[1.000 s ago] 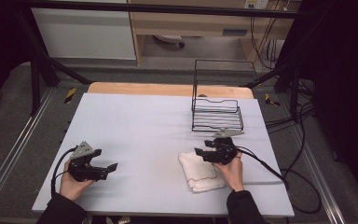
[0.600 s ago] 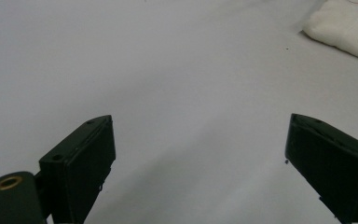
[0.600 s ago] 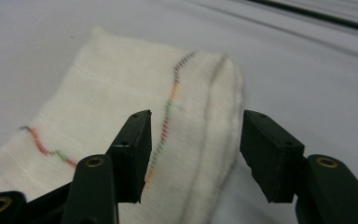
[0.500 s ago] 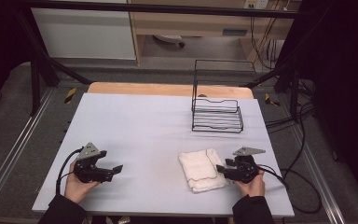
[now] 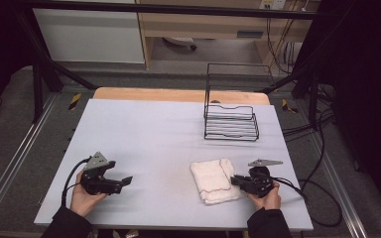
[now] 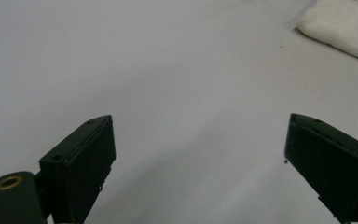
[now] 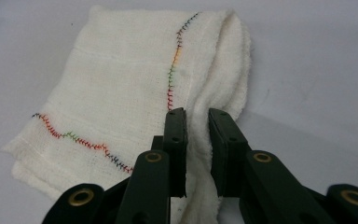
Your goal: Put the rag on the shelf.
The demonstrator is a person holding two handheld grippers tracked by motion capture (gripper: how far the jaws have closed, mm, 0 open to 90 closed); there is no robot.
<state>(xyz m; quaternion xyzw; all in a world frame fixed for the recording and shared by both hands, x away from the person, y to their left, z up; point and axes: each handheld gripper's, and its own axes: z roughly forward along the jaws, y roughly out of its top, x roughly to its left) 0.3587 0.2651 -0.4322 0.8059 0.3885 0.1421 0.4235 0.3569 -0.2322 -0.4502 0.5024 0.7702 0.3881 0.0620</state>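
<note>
A folded white towel (image 5: pixel 213 179) with coloured stitching lies at the front right of the table (image 5: pixel 154 129). My right gripper (image 5: pixel 235 179) lies low at the towel's right edge, pointing left. In the right gripper view its jaws have just been closing, and the right gripper (image 7: pixel 196 116) now pinches the thick folded edge of the towel (image 7: pixel 121 93) between its pads. My left gripper (image 5: pixel 124 181) rests in a hand at the front left, pointing right. In the left gripper view the left gripper (image 6: pixel 200 158) is wide open over bare table, with the towel (image 6: pixel 345 25) far off.
A black wire rack (image 5: pixel 230 111) stands at the back right of the table, behind the towel. A wooden strip (image 5: pixel 178 94) runs along the far edge. Cables (image 5: pixel 302 191) trail off the right side.
The right hand moved from the towel's far side to its right edge, toward the person, and dropped lower. Its jaws closed onto the towel's edge. The left hand barely shifted.
</note>
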